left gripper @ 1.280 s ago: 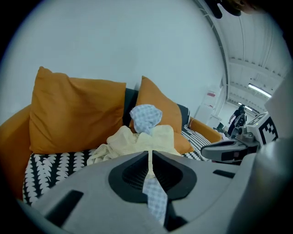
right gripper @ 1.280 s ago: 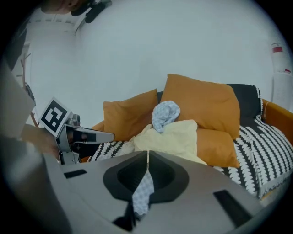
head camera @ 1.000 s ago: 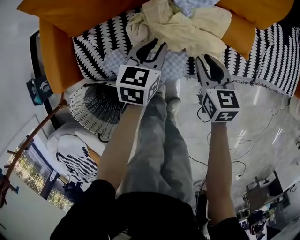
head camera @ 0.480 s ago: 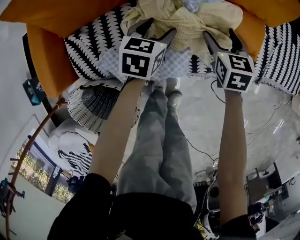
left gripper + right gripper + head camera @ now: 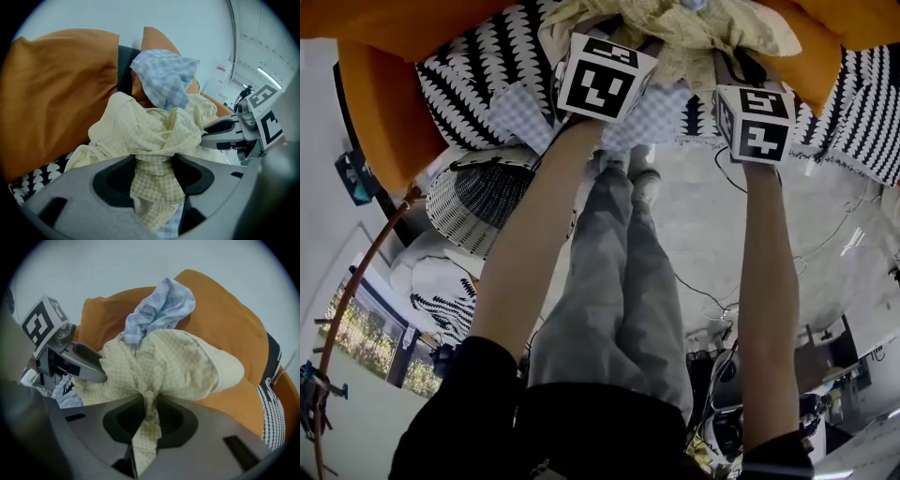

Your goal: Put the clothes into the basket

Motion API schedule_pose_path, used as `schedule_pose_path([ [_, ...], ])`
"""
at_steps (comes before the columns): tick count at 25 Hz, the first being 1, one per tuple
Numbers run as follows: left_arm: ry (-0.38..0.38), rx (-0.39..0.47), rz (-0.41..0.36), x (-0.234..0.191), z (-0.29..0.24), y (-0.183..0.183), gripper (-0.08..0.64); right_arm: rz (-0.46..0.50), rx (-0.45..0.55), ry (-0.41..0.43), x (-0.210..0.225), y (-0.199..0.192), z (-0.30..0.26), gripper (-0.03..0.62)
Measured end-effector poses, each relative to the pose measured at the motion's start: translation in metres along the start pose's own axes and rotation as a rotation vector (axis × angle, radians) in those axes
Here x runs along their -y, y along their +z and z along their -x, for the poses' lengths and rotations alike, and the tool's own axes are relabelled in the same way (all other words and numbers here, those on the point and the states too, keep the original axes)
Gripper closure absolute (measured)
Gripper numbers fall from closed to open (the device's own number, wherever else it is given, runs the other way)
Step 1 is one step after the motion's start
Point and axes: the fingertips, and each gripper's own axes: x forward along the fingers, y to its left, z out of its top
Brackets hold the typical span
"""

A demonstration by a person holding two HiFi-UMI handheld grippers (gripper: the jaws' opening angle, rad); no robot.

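A pale yellow checked garment [image 5: 694,37] lies bunched on the sofa, with a blue checked garment [image 5: 166,79] on top of it. My left gripper [image 5: 154,161] has pushed into the yellow garment [image 5: 154,131]. Its jaws stand wide, with a thick fold of the cloth between them. My right gripper [image 5: 149,401] is closing, and a thin twist of the yellow garment [image 5: 173,366] is pinched between its jaws. In the head view both marker cubes sit at the pile's near edge, left gripper [image 5: 609,33] and right gripper [image 5: 741,66]. The white wicker basket [image 5: 441,202] stands on the floor at the left.
Orange cushions [image 5: 380,112] and a black-and-white patterned throw [image 5: 478,80] surround the pile. A pale blue checked cloth [image 5: 520,117] hangs at the sofa's front edge. The person's grey-trousered legs [image 5: 623,281] stand between the arms. Cables [image 5: 712,300] trail over the floor.
Both grippers have moved forward and down into the clothes pile. Both opened from near shut; the right has since narrowed onto the yellow garment.
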Motion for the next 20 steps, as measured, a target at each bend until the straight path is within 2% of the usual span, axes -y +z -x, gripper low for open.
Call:
schedule_pose_path([
  [3,-0.015,0.012,-0.004,0.014,0.008,0.004,0.364,-0.025,0.000,0.011,-0.003,-0.002,0.016,0.543],
  [6,-0.030,0.046,-0.011,0.062,0.014,0.036,0.518,-0.086,0.038,0.041,0.027,0.001,0.062,0.549],
  [9,-0.055,0.107,-0.002,0.109,0.028,0.077,0.527,-0.121,0.118,0.043,0.064,0.016,0.118,0.552],
  [11,-0.069,0.138,0.025,0.101,0.050,0.064,0.528,-0.133,0.150,0.063,0.040,0.020,0.127,0.552],
  [15,-0.051,0.193,0.050,0.051,0.101,0.000,0.528,-0.125,0.197,0.116,-0.050,0.019,0.118,0.554],
  [20,0.024,0.277,0.067,0.046,0.166,-0.037,0.528,-0.103,0.269,0.168,-0.109,0.024,0.153,0.555],
])
